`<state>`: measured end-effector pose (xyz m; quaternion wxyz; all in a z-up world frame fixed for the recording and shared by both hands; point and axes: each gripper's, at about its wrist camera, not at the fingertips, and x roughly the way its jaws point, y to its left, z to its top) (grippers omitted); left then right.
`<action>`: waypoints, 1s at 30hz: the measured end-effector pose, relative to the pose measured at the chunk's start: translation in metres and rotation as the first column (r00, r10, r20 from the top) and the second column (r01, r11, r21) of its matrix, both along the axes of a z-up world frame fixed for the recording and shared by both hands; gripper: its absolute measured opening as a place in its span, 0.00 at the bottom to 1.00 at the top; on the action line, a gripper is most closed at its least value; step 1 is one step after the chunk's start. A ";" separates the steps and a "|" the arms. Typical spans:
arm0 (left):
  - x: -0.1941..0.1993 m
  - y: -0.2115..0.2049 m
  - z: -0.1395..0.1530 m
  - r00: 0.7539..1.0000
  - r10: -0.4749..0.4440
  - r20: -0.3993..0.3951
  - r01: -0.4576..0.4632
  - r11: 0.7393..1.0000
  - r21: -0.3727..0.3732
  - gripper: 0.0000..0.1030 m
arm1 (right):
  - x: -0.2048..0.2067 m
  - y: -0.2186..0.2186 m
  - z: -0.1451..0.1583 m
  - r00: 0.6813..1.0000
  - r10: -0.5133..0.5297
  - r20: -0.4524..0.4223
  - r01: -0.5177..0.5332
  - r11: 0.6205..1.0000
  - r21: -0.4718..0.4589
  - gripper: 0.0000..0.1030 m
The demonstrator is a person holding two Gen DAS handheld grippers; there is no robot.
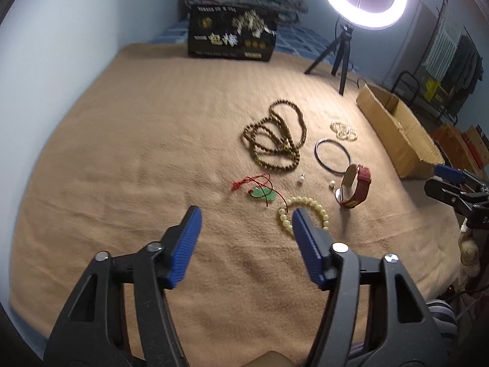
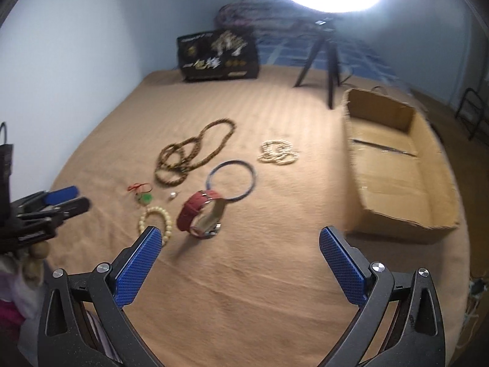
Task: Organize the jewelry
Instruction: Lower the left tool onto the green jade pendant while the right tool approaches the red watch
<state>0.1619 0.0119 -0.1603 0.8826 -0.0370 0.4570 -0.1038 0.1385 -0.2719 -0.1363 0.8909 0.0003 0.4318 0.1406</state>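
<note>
Jewelry is all loose on the blanket (image 2: pixel 244 275) — necklace (image 2: pixel 189 159), bangle (image 2: pixel 232 180), watch (image 2: pixel 203 214), bracelet (image 2: pixel 156 223) — the box (image 2: pixel 397 183) looks empty, and both left gripper (image 1: pixel 246 244) and right gripper (image 2: pixel 241 269) hover with fingers apart, holding nothing.

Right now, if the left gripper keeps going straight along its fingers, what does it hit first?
Probably the tan blanket: the left gripper is open and angled down, with only bare cloth between its fingertips. The pale bead bracelet sits just beyond its right finger, the green pendant slightly further. Depth is unclear.
</note>
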 end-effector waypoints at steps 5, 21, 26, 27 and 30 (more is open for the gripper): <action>0.017 -0.006 -0.020 0.999 -0.028 -0.041 0.027 0.999 -0.026 0.55 | 0.018 0.021 -0.012 0.999 0.041 -0.036 -0.041 0.999 0.000 0.99; 0.053 -0.029 -0.056 0.995 -0.051 -0.089 0.050 0.999 -0.014 0.40 | 0.055 0.060 -0.046 0.995 0.026 -0.097 -0.038 0.992 -0.121 0.99; 0.059 -0.029 -0.064 0.994 -0.043 -0.097 0.042 0.999 -0.019 0.35 | 0.062 0.063 -0.055 0.992 0.011 -0.123 -0.029 0.989 -0.147 0.94; 0.060 -0.030 -0.064 0.995 -0.046 -0.094 0.044 0.999 -0.018 0.35 | 0.063 0.063 -0.056 0.992 0.010 -0.125 -0.029 0.988 -0.149 0.92; 0.061 -0.033 -0.065 0.995 -0.054 -0.088 0.053 0.999 -0.009 0.34 | 0.065 0.062 -0.060 0.990 0.001 -0.141 -0.024 0.987 -0.159 0.81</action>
